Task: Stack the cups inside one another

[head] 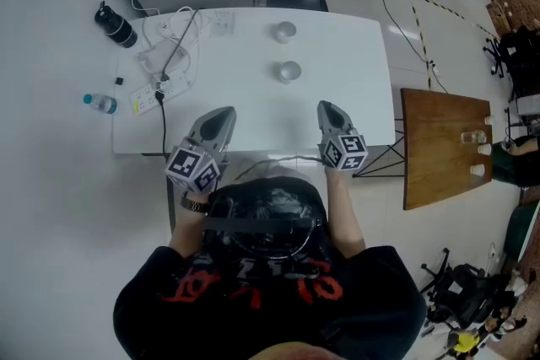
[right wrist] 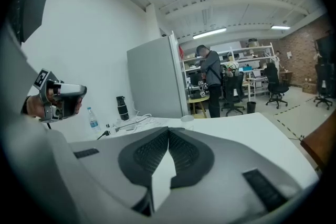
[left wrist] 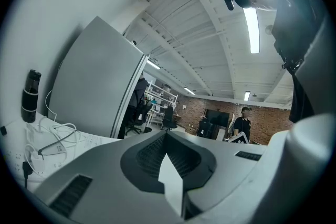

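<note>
Head view: a person stands at the near edge of a white table [head: 354,55] with a gripper in each hand, both held over the near part of the tabletop.
Left gripper [head: 224,112]: jaws pressed together, pad against pad, pointing about level toward the far side of the table.
Right gripper [head: 326,107]: jaws also pressed together, pad on pad, nose tipped slightly down.
Near cup [head: 288,72]: upright around the middle of the table, ahead of the two grippers and between their lines, touching neither.
Far cup [head: 284,32]: upright behind the near cup, close to the far edge. The two stand apart, not nested.
Right gripper view: one cup rim shows just above the jaw tips, and the left gripper is at the left of the picture, held in a hand.
Table's left end: a black bottle [head: 116,25] at the far corner, a white power strip [head: 148,97] with tangled cables, and a water bottle [head: 101,103] at the edge.
Right of the table: a wooden side table [head: 443,131], just beside the white one.
</note>
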